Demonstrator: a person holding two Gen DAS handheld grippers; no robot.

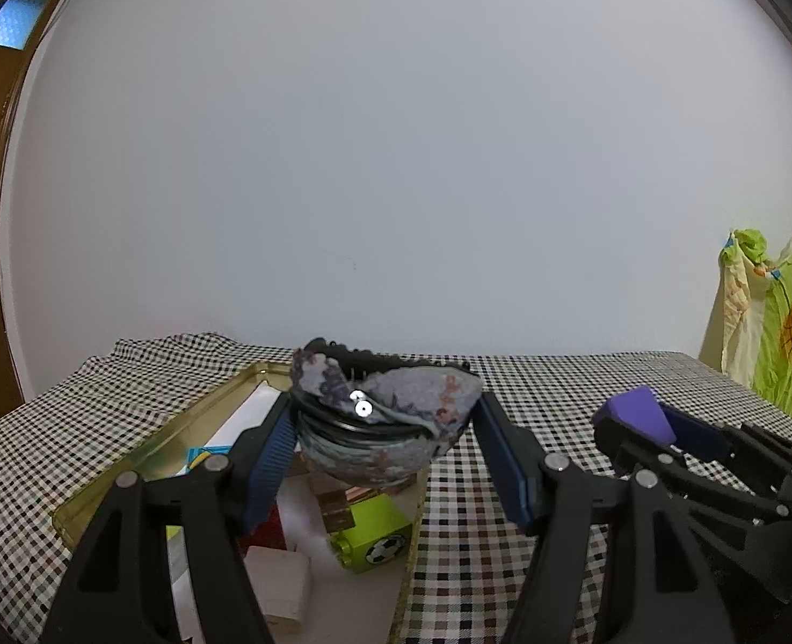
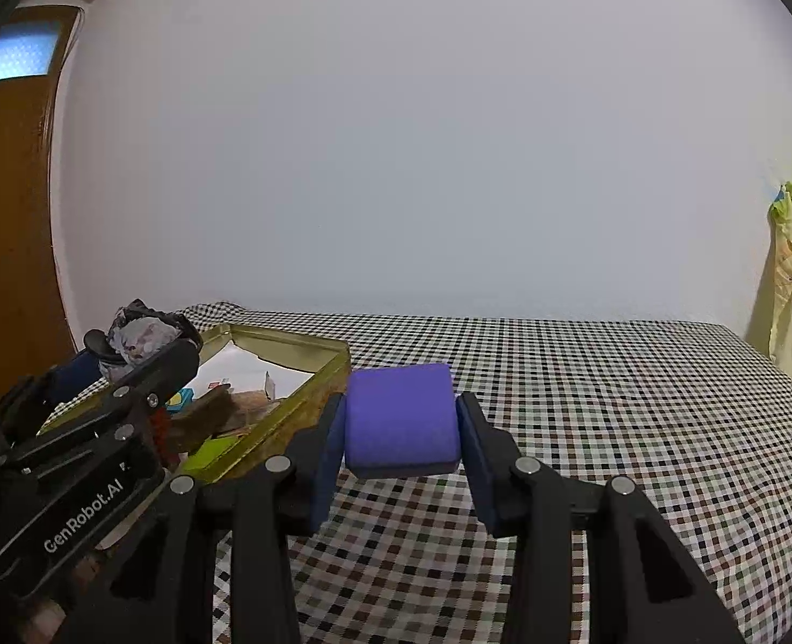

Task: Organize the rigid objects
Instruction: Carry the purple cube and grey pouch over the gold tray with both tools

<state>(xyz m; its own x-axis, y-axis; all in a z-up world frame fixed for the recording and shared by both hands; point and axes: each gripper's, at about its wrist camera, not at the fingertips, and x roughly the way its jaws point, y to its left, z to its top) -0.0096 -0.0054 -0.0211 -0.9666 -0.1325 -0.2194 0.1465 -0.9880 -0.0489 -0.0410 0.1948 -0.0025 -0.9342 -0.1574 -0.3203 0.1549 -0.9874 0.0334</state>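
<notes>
The tabletop (image 2: 583, 375) is covered by a small-check cloth and reaches back to a plain pale wall. At its left portion lies a gold metal tin (image 1: 143, 456), open-topped and shallow; all places below are given relative to this tin.

Inside the tin: a lime-green block (image 1: 374, 534) with a football print at the near right corner, a pale wooden block (image 1: 280, 585) at the near edge, a small stack of brown wooden pieces (image 1: 336, 504) just behind the green block, and white paper (image 1: 245, 418) along the far left side. A red item lies partly hidden behind the left finger; its kind cannot be told.

Above the tin's right half, the left gripper (image 1: 382, 429) holds a grey patterned fabric bundle with a black band (image 1: 385, 408) clear of the contents. Its fingers (image 1: 272, 456) are spread moderately and bear on the bundle from both sides.

To the right of the tin, just outside its right wall and above the bare cloth, the right gripper (image 2: 401, 424) carries a purple block (image 2: 402, 418). Its fingers (image 2: 328, 456) are pinching the block on its two opposite faces; the block sits level between them, clear of the cloth.

Beyond the tabletop's right end, well apart from the tin, hangs a yellow-green printed cloth (image 1: 771, 322). A brown wooden door (image 2: 9, 214) stands at the left.
</notes>
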